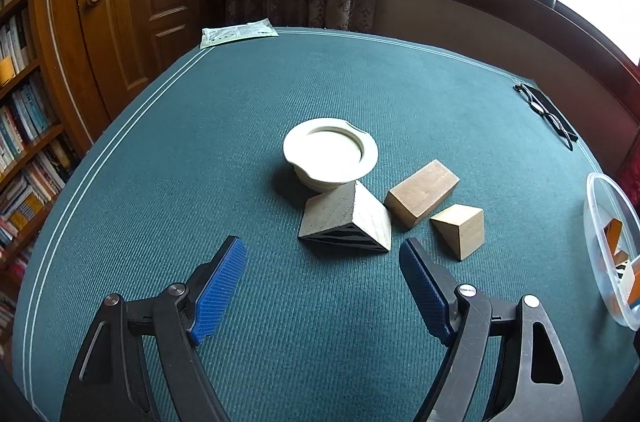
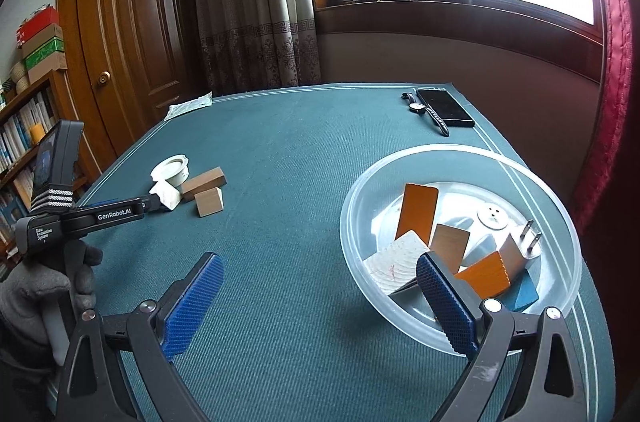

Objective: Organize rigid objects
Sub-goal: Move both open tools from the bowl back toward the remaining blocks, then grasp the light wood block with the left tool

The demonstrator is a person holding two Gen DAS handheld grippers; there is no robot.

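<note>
Teal cloth table (image 1: 160,162). Grey triangular wooden prism (image 1: 348,222) lies dead ahead of your left gripper (image 1: 322,254), ridge pointing away; jaws spread, empty. Right gripper (image 2: 320,270) likewise released.

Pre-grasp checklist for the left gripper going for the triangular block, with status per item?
1. left gripper open, empty: ok.
2. triangular block ahead between the fingers, not yet enclosed: ok.
3. Clearance: block looks tight against the white ring; touching or not: cannot tell.
4. rectangular block and small wedge lie close on the right: not ok, nudge risk.
5. clear bowl has room left: ok.
6. right gripper open, away from the blocks: ok.
</note>
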